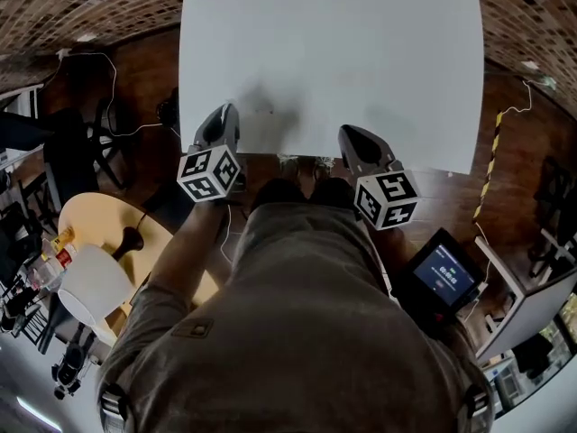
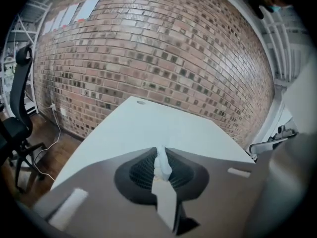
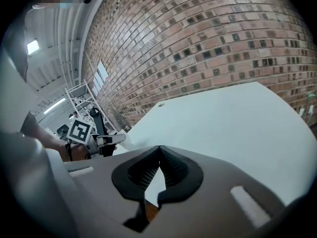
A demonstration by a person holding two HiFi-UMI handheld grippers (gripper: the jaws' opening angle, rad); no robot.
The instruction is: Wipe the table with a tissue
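A white table [image 1: 343, 52] fills the upper middle of the head view, and no tissue shows on it there. My left gripper [image 1: 221, 115] hovers at the table's near edge, left of centre. In the left gripper view the left gripper [image 2: 159, 150] is shut on a small white tissue [image 2: 162, 165], a twisted wad pinched between its pads. My right gripper [image 1: 347, 133] is at the near edge to the right, about level with the left. The right gripper [image 3: 159, 150] has its tips together with nothing between them. Its view shows the left gripper [image 3: 106, 140] over the table [image 3: 237, 128].
A brick wall [image 2: 148, 48] rises beyond the table's far edge. A round yellow table [image 1: 99, 224] and a white seat [image 1: 90, 287] stand on the left. A device with a blue screen [image 1: 444, 273] is on the right. A black office chair [image 2: 17, 123] is left of the table.
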